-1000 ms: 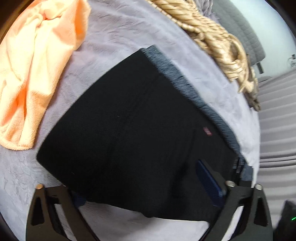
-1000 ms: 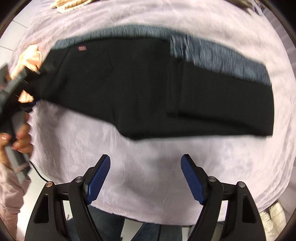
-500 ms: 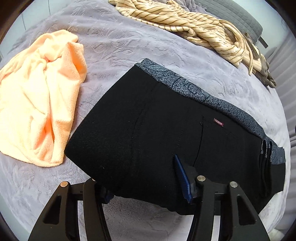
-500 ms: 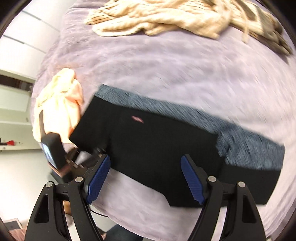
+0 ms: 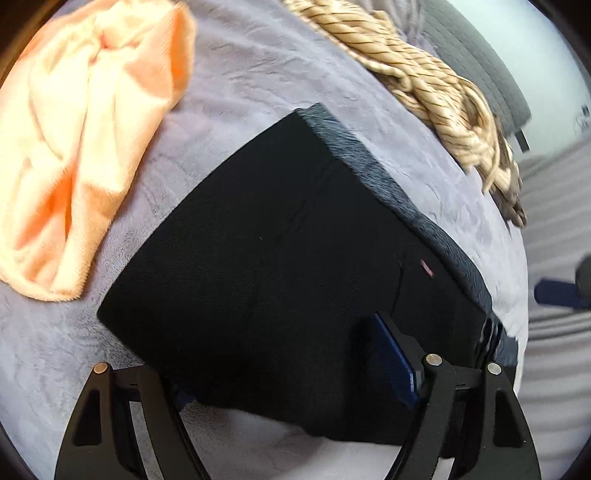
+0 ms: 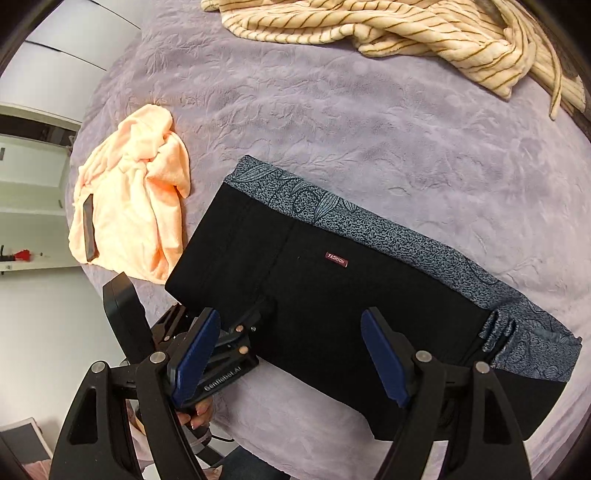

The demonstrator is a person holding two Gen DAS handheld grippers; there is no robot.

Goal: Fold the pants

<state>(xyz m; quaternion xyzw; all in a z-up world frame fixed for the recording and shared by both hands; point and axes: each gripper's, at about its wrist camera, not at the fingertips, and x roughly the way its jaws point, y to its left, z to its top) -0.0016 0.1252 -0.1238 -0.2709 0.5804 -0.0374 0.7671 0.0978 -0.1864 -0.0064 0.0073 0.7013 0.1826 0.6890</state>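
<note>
Black pants (image 5: 277,240) with a grey patterned waistband (image 6: 369,225) lie folded on the lilac bed cover (image 6: 369,122). My left gripper (image 5: 284,369) straddles their near edge. One blue pad rests on top of the cloth and the other peeks out beneath it. Its jaws are opening, with the fabric between them and no pinch visible. The right wrist view shows the left gripper (image 6: 236,332) at the pants' (image 6: 332,302) near left corner, with a person's hand (image 6: 199,417) behind it. My right gripper (image 6: 291,347) hovers open above the pants, nothing between its pads.
A crumpled orange towel (image 5: 81,140) lies left of the pants, with a dark flat object (image 6: 88,232) on it. A cream striped garment (image 6: 406,33) is heaped at the far side. The bed's edge runs close behind the grippers, with white shelves beyond it on the left.
The left jaws narrowed over the pants' edge, then widened again. The right gripper swept across the bed and now hangs over the pants beside the left gripper.
</note>
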